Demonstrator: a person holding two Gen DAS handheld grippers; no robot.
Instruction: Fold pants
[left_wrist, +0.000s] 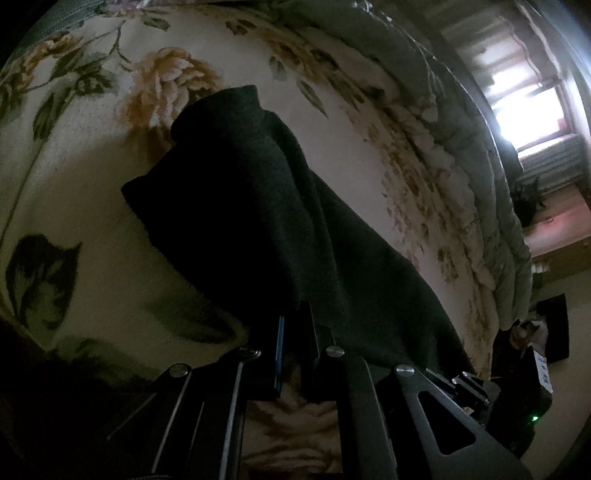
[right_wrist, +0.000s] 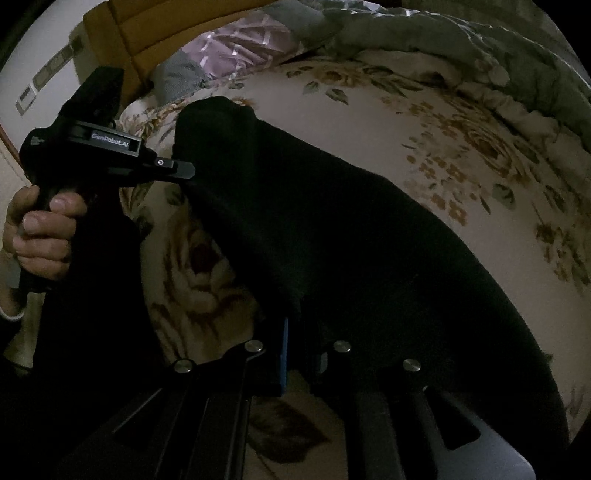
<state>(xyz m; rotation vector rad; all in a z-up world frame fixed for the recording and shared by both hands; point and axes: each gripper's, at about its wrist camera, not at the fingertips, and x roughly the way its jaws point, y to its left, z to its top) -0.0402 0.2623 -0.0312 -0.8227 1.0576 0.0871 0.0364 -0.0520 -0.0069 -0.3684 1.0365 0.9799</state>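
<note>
Floral bedding covers the bed (left_wrist: 92, 177), on which the dark pants (left_wrist: 236, 206) are partly lifted. One edge is pinched in the left claw (left_wrist: 295, 314), another in the right claw (right_wrist: 295, 317). A fold seems under way; the held edges likely need carrying across together.
</note>
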